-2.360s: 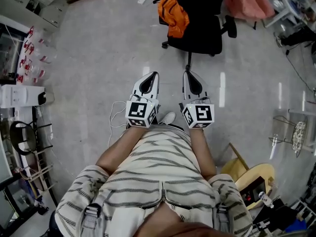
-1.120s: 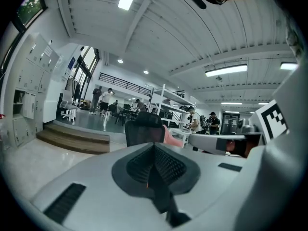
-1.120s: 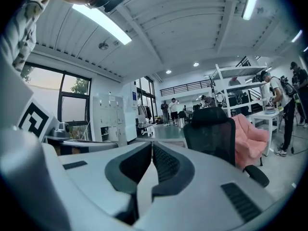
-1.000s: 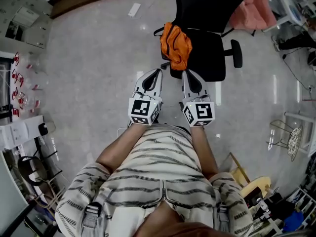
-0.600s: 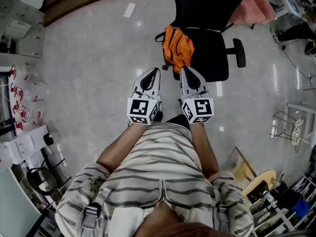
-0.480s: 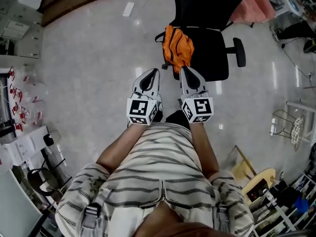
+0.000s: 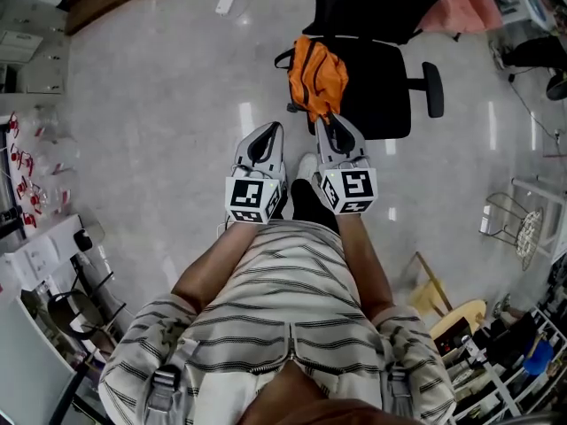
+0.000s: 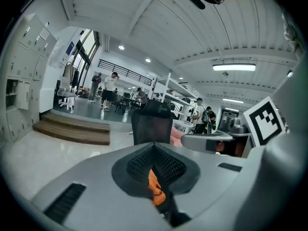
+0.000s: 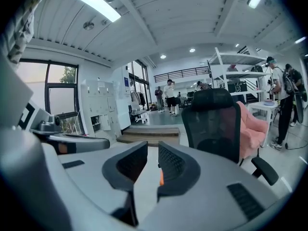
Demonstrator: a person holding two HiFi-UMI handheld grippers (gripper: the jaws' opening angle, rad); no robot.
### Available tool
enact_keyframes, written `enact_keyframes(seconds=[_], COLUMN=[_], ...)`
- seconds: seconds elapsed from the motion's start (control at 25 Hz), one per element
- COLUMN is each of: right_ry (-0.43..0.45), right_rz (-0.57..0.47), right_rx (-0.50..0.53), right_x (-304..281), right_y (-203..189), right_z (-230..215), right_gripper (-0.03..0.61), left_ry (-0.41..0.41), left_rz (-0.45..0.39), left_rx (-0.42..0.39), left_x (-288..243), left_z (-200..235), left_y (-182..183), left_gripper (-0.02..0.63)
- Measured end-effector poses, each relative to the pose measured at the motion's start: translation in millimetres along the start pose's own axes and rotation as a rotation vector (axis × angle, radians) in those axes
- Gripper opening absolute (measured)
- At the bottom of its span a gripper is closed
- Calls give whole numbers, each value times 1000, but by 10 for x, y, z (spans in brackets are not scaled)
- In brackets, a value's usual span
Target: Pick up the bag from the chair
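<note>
**Approach stage of the pick.** The right gripper (image 9: 153, 149) is shown slightly parted, its jaws having just been opening. Only bare floor and a thin sliver of orange farther off are seen through the gap, so nothing is held. The left gripper (image 8: 154, 147) is shown clenched, its pads met at the tip and nothing gripped. The orange seen low in its slot lies beyond the jaws.

In the head view both grippers are held side by side in front of the person and pointed toward the chair (image 7: 381, 82). The right tip lies just beside the lower end of the bag (image 7: 314, 76). Contact there has probably not been made, though this cannot be settled from above.

No part of the pick is done: the bag is neither grasped nor lifted. What is left, by judgement, is a wider opening, a close on fabric or strap, and the lift.

The bag is seen as a soft, crumpled, bright-orange pouch with a dark strap loop at its left. It is slumped on the black seat at the edge that shows on the left, partly past it. It is judged likely to sag when raised.
</note>
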State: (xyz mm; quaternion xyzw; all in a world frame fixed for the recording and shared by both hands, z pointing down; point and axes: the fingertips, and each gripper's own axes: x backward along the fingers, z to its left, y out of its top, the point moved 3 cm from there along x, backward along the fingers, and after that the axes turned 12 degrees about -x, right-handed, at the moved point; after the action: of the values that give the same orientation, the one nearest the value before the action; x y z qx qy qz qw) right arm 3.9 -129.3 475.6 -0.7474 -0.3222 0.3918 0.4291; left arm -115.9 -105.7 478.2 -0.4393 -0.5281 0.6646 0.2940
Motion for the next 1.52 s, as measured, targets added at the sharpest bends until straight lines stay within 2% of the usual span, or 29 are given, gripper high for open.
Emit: enact_keyframes(seconds=[0.48,0.72,1.04,1.52], right_ry=[-3,-11,-49,-87], right_rz=[102,170,258,386], right_rx=[18,34,64,60], right_x=[-510,-818,-1207,-1573], right_y=[-321,-562,-922,-1383], right_z=[-266,-366,-478,-670], right_gripper=[152,238,270,290], left_ry=[50,84,123,130], left_rz=[81,106,137,160], left_rx=[14,30,43,70], left_x=[-170,-168,-88,-148], left_z=[44,112,208,181], left_y=[-308,-430,-643,-802], left_gripper=[21,21,21,21])
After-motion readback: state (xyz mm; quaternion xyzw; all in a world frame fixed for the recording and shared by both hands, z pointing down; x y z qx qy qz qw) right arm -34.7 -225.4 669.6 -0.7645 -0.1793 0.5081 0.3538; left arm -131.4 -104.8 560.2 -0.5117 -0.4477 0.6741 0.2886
